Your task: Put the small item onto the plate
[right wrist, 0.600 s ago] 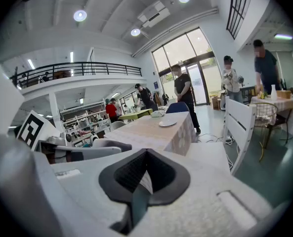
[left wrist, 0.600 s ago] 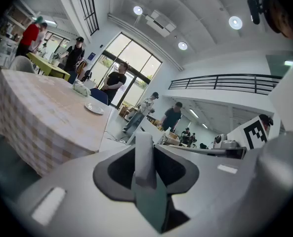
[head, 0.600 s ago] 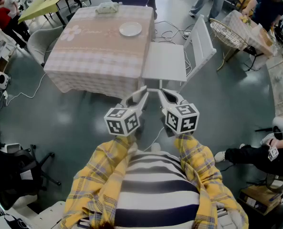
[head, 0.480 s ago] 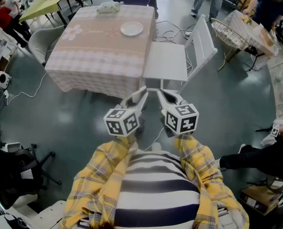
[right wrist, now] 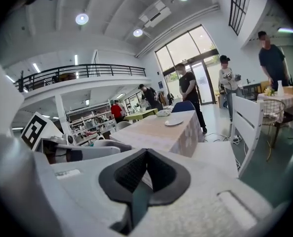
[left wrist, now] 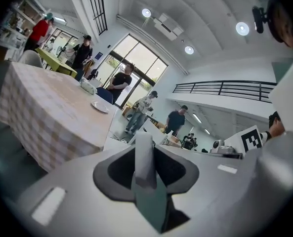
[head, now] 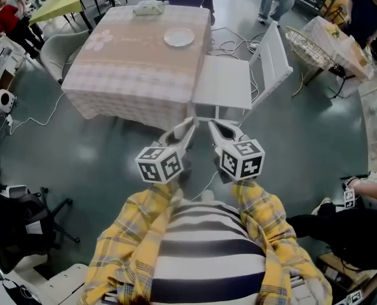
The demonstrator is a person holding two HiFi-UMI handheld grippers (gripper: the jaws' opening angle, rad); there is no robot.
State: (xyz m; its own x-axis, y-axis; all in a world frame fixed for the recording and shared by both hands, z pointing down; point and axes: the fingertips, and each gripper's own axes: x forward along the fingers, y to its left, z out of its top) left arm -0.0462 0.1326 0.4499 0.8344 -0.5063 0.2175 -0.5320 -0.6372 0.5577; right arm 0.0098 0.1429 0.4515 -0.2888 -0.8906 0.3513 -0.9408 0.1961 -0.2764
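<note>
Item: pale slim piece gripped between the fingers of the left gripper, its tip standing past them. It is plain only in the left gripper view; the head view does not resolve it, and its kind is unclear. Right gripper: fingers closed on nothing. Plate: on the tabletop, well ahead of both grippers' fingers, beyond a white chair. Pale object past the plate: too small to tell.

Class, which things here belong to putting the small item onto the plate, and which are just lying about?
Job: pale grey flat item held by the left gripper; round white plate.
Lying about: white slatted chair; round wicker basket; pale box on cloth-covered table; yellow table.
</note>
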